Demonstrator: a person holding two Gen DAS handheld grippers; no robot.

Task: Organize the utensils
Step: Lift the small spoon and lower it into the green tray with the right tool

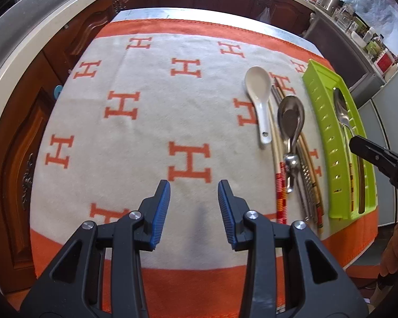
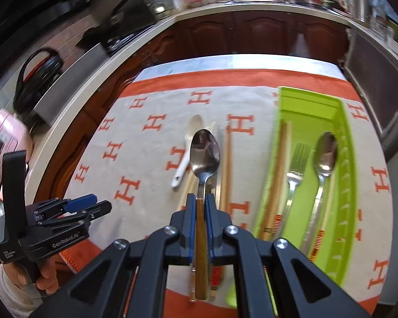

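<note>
My right gripper is shut on a wooden-handled steel spoon and holds it above the pile of loose utensils. Under it lie a white ceramic spoon and chopsticks. The green tray to the right holds a fork, a steel spoon and chopsticks. My left gripper is open and empty over the cloth, left of the pile. In the left wrist view the white spoon, a steel ladle-like spoon and the tray show at right.
An orange and cream cloth with H marks covers the table. Brown cabinets and a countertop run behind. A pink appliance stands at far left. The right gripper's tip shows over the tray in the left wrist view.
</note>
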